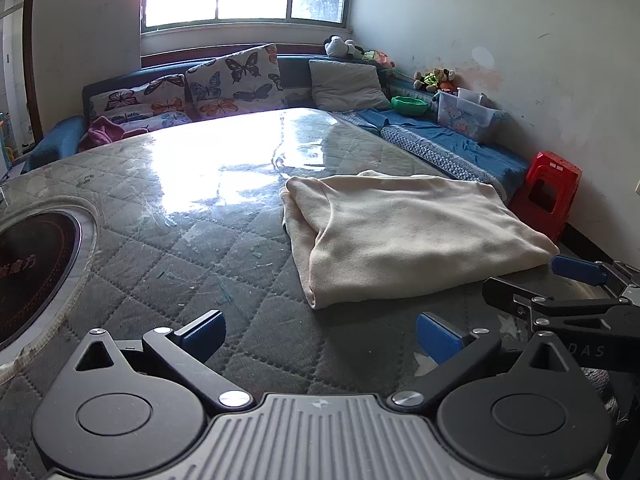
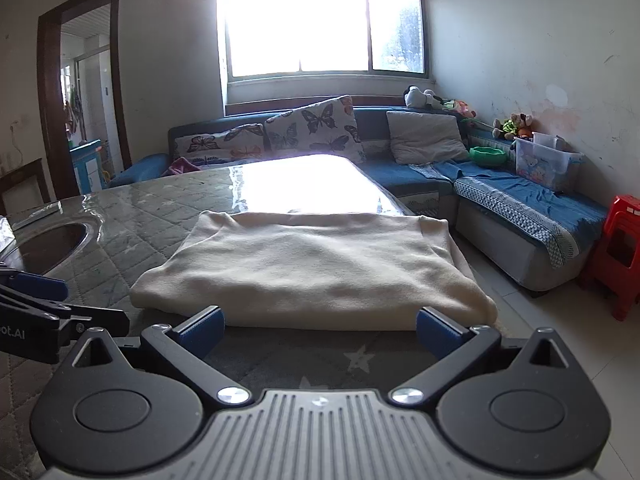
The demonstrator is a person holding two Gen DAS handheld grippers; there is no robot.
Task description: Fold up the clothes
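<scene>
Folded cream garment (image 2: 312,268), long axis across right gripper (image 2: 320,332)

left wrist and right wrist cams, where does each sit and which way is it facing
Left wrist: sits on the open left gripper, low over the quilted grey table, facing the window; the folded cream fleece garment lies ahead to the right, with the right gripper's fingers at the frame's right.
Right wrist: sits on the open right gripper, facing the garment's near edge squarely; the left gripper shows at the left edge.
Shared: garment, table, blue corner sofa, red plastic stool.
</scene>
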